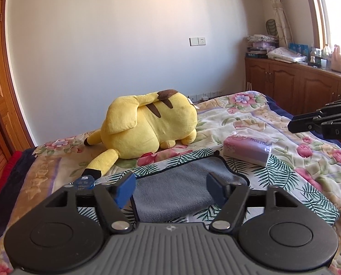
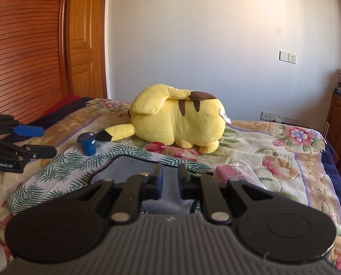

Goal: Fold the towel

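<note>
A grey towel with a dark trim lies flat on a leaf-print cloth on the bed. My left gripper is open, its blue pads wide apart, just above the towel's near part. The towel also shows in the right wrist view, partly hidden by my right gripper, which hovers over it with its jaws a narrow gap apart and nothing between them. Each gripper shows at the edge of the other's view: the left gripper at the left, the right gripper at the right.
A yellow plush toy lies behind the towel. A pink tissue pack sits to its right, a small blue bottle at its left. The floral bedspread spreads around. Wooden cabinets stand far right, a wooden wardrobe left.
</note>
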Demonstrator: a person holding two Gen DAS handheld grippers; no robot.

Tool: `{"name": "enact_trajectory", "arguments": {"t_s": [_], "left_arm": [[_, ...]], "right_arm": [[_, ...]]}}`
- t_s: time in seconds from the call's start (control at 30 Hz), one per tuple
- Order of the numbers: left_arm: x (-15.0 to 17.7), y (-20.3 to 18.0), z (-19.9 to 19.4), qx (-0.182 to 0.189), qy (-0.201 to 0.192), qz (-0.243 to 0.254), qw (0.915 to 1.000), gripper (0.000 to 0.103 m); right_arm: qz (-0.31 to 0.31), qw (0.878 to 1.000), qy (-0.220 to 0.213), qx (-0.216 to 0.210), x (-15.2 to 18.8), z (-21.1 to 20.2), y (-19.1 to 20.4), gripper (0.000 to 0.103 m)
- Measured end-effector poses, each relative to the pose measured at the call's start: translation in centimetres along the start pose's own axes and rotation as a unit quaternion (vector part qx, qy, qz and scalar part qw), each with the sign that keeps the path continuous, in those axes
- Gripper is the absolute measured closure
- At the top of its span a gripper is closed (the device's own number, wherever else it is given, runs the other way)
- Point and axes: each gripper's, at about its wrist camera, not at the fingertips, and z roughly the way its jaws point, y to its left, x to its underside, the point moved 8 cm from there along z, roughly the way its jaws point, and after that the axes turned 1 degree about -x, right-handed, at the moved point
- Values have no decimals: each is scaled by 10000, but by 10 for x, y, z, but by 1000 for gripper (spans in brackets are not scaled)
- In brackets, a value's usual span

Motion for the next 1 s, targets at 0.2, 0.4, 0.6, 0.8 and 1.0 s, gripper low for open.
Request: {"name": "enact_trajectory", "arguments": {"t_s": [0.2,0.4,0.6,0.8,1.0], "left_arm": [[8,-8,-9,55,-87,-18,9999,16],[23,-13,-7,-20,24,-54,10000,16],[35,-13,-10,-210,24,-259,9994,16],[34,-20,-29,-310,-30,-377,9988,16],[32,-34,-62,-211,-37,-490,9986,16]], "right_arm": [[-22,9999,-116,102,5,-12,7,23],[5,9997,-142,185,15,-14,10,0],[-4,9999,29,167,31,-12,17,0],[81,9998,51,156,37,-26,24,0],[183,9997,-93,96,32,-52,35,0]]}}
